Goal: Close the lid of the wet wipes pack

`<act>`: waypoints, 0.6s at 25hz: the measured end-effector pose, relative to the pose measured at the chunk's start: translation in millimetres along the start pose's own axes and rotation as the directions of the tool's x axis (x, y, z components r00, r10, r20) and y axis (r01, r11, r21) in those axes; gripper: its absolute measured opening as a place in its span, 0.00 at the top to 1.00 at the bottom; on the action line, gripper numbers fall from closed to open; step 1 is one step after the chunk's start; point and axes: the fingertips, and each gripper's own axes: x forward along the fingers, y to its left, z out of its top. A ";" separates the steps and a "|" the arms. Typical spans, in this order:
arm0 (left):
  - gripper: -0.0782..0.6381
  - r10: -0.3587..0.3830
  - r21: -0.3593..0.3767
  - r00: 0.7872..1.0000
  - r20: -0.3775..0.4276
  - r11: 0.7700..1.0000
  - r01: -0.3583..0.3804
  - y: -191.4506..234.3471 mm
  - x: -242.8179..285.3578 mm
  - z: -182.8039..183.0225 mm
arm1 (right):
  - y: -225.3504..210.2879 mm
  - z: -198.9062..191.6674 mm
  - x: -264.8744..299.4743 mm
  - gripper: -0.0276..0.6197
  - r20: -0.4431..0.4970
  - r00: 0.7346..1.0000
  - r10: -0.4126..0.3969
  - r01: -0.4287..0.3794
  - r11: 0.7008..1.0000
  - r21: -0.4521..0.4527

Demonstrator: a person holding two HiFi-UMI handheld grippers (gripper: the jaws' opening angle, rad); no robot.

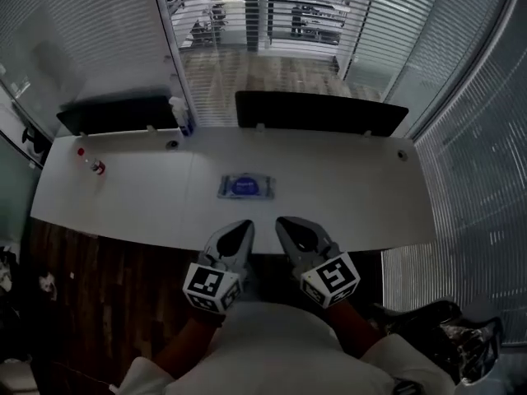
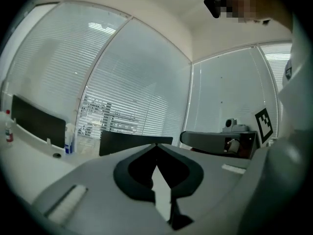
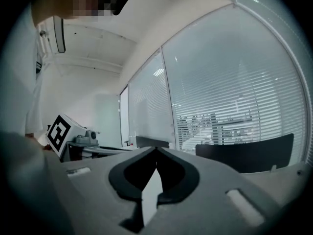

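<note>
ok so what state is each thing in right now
wipes pack, lying flat on the desk, looks closed, too small to be sure
left gripper, shut, nothing in it
right gripper, shut, nothing in it
spray bottle, upright
blinds, lowered, slats open

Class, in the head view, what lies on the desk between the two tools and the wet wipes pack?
Nothing: the head view shows only bare white desk between the left tool, the right tool and the wet wipes pack.
</note>
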 end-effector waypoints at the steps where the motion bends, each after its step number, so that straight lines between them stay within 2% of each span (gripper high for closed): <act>1: 0.89 -0.001 0.006 1.000 0.005 1.000 0.001 -15.5 -11.5 -2.6 | 8.7 -0.9 -17.5 0.95 0.004 1.000 -0.003 0.003 1.000 -0.001; 5: 0.89 -0.016 0.022 1.000 0.009 1.000 0.016 -63.6 -46.0 -4.9 | 35.0 1.4 -67.8 0.95 0.019 1.000 -0.019 0.019 1.000 -0.001; 9: 0.89 -0.050 0.029 0.999 0.020 0.998 0.050 -101.3 -74.1 8.6 | 59.2 8.4 -101.6 0.95 0.033 0.999 -0.018 0.018 1.000 -0.001; 15: 0.89 -0.057 0.042 0.998 0.035 0.998 0.056 -116.8 -105.6 21.6 | 86.4 20.9 -121.8 0.95 0.060 0.998 -0.032 0.033 0.999 -0.006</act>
